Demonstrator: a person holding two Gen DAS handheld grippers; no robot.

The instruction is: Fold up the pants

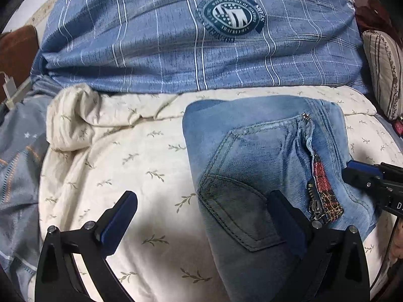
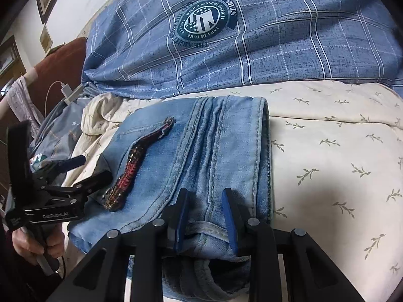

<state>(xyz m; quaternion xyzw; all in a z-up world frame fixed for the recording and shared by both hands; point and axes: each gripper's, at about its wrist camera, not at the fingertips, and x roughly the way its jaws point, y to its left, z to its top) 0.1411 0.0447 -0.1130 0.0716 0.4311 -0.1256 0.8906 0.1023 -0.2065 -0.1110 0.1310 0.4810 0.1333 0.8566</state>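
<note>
Light blue jeans (image 1: pixel 254 156) lie folded on the cream bedsheet (image 1: pixel 141 166), back pocket and a red patterned zip trim (image 1: pixel 321 176) facing up. My left gripper (image 1: pixel 201 198) is open wide: one finger hovers over the sheet, the other over the pocket (image 1: pixel 236 206). It holds nothing. In the right wrist view my right gripper (image 2: pixel 206 201) is shut on a thick fold of the jeans (image 2: pixel 221 146) at their near edge, with denim bunched between the blue pads (image 2: pixel 230 216). The left gripper (image 2: pixel 87 168) shows at the left, held by a hand (image 2: pixel 27 246).
A blue plaid duvet (image 1: pixel 156 47) with a round emblem is piled behind the jeans. A rumpled lump of sheet (image 1: pixel 73 118) sits at the left. A patterned pillow (image 1: pixel 385 75) lies at the right edge. A charger cable (image 2: pixel 63 90) hangs near the headboard.
</note>
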